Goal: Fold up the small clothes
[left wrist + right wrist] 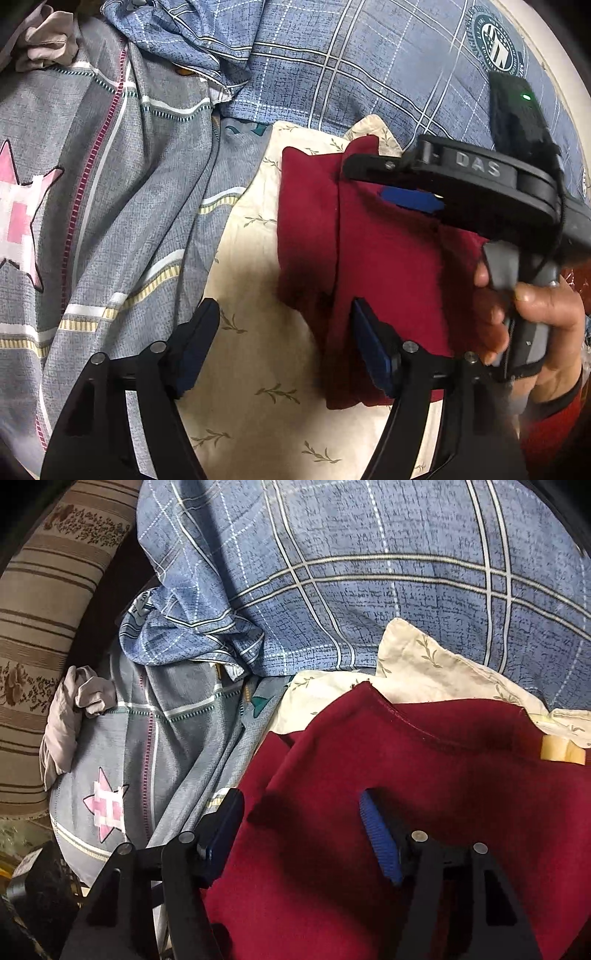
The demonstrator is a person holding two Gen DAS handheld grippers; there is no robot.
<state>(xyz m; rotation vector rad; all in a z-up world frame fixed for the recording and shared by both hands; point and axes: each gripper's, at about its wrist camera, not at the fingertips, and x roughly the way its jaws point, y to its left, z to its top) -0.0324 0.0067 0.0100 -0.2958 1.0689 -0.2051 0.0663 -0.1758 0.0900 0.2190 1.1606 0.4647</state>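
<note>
A dark red garment (380, 258) lies partly folded on a cream leaf-print cloth (255, 350); it fills the lower right wrist view (406, 760). My left gripper (284, 332) is open, its right finger at the garment's near left edge, its left finger over the cream cloth. My right gripper (299, 819) is open just above the red garment, which lies between and under its fingers. In the left wrist view the right gripper (406, 181) reaches in from the right over the garment's far part, a hand on its handle.
A grey bedsheet with a pink star (22, 214) lies to the left. A blue plaid quilt (332, 55) is bunched behind. A small beige garment (70, 709) sits far left. A striped floral cushion (40, 609) is beyond. A yellowish object (561, 753) peeks out at right.
</note>
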